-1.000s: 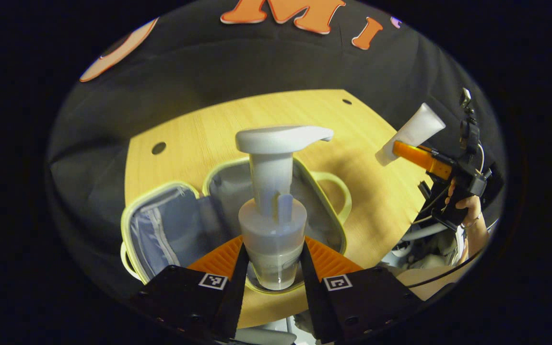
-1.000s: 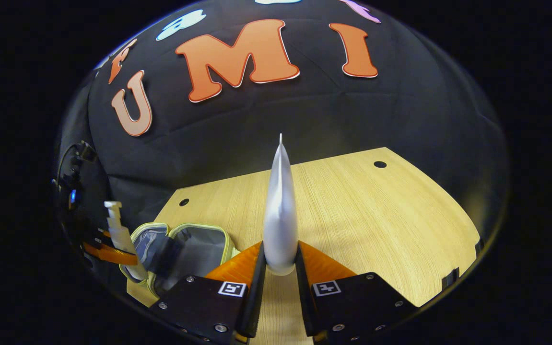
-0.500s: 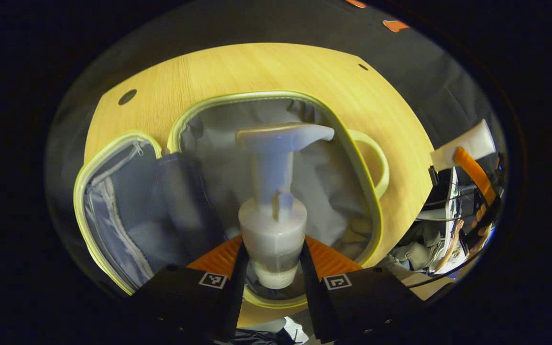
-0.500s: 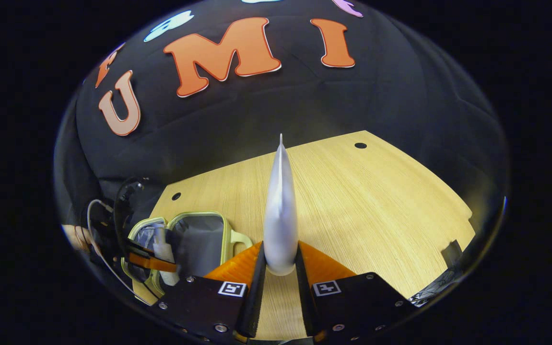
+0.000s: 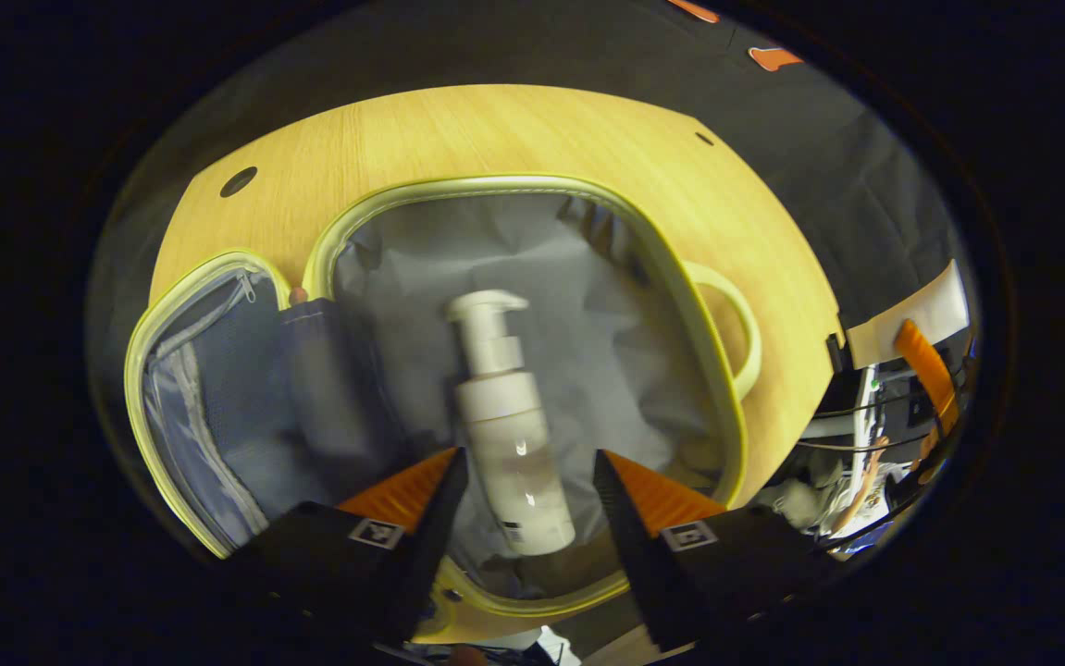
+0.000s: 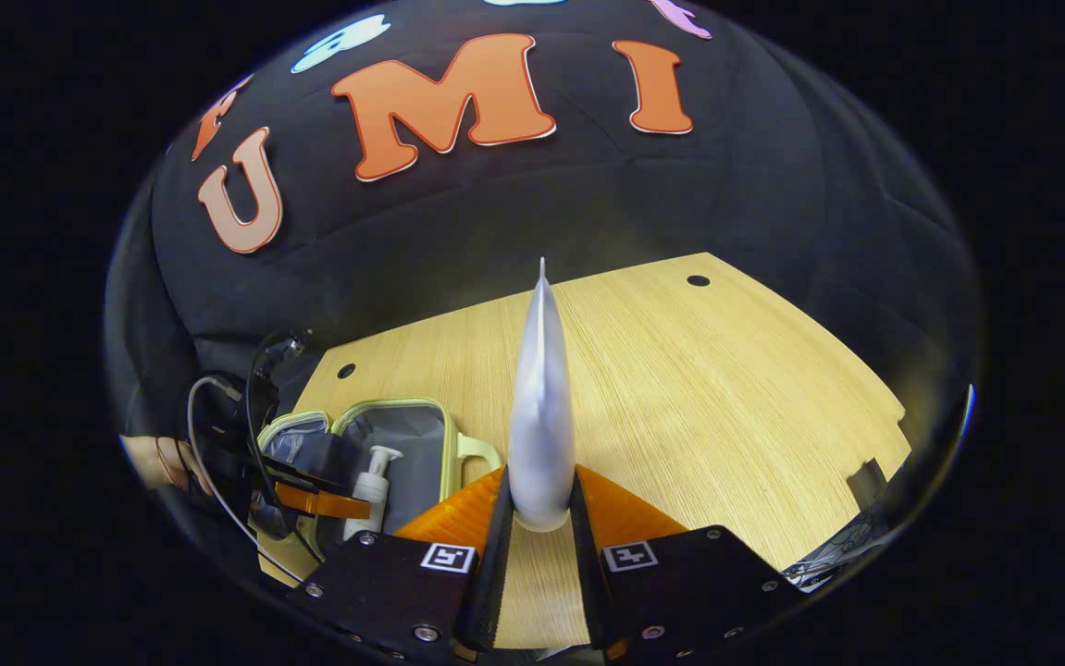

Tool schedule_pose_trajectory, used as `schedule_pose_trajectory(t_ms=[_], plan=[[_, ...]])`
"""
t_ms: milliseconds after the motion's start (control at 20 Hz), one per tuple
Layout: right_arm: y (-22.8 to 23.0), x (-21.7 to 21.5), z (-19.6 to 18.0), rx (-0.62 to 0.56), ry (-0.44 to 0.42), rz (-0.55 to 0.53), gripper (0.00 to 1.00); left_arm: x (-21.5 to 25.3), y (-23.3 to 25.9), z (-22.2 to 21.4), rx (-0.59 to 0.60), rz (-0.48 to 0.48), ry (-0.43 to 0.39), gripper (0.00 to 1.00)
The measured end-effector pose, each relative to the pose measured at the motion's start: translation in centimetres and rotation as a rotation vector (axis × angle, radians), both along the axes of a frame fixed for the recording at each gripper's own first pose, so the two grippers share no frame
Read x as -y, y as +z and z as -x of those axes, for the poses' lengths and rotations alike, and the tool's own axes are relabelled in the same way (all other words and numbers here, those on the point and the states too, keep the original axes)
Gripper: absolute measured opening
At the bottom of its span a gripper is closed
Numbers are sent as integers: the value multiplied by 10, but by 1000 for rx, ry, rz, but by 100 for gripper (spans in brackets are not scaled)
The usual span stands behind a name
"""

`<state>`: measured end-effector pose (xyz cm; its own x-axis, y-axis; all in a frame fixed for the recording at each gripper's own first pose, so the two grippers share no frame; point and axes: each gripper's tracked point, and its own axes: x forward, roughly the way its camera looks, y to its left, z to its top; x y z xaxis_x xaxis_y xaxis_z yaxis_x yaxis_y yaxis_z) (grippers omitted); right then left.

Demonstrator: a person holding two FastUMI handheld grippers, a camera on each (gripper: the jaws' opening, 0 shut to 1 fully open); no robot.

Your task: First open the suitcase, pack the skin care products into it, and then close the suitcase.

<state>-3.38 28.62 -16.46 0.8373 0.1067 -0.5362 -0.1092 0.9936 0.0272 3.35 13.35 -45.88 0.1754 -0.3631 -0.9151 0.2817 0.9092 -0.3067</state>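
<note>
The small suitcase (image 5: pixel 643 250) lies open on the wooden table, pale green rim, grey lining. A white pump bottle (image 5: pixel 504 425) lies flat in its right half, pump head pointing away. My left gripper (image 5: pixel 523 472) hovers just above the bottle, open, fingers either side and clear of it. In the right gripper view the same suitcase (image 6: pixel 444 435) and pump bottle (image 6: pixel 367 490) sit at lower left, with the left gripper (image 6: pixel 315 499) over them. My right gripper (image 6: pixel 539 518) is shut on a white tube (image 6: pixel 539 407), crimped end pointing up and away. That tube (image 5: pixel 911 314) shows at the far right.
The wooden table (image 6: pixel 699 388) stretches bare to the right of the suitcase, with small round holes near its far edge. The suitcase lid half (image 5: pixel 208 407) with a zip mesh pocket lies open at left. A hand (image 6: pixel 157 458) and cables hold the left gripper.
The left gripper swung down over the open suitcase with the pump bottle, then opened; the bottle now lies in the right half. The right gripper keeps the tube, hardly moving.
</note>
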Motion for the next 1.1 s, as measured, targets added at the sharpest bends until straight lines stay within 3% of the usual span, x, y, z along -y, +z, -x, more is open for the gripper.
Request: schedule_pose_trajectory(t_ms=[50,300,600,850,1100], plan=[[2,-5,0,2,11,-4,37,-1,8,-1,21,-2,5,99],[10,-48,2,-25,134,7,37,-6,54,-13,238,2,10,99],[2,-121,2,-159,354,39,37,-39,131,-7,504,29,106,99],[-29,-156,13,-352,469,48,37,-86,162,14,607,-3,196,99],[-81,-156,26,-644,439,101,37,-125,170,43,630,-33,244,99]])
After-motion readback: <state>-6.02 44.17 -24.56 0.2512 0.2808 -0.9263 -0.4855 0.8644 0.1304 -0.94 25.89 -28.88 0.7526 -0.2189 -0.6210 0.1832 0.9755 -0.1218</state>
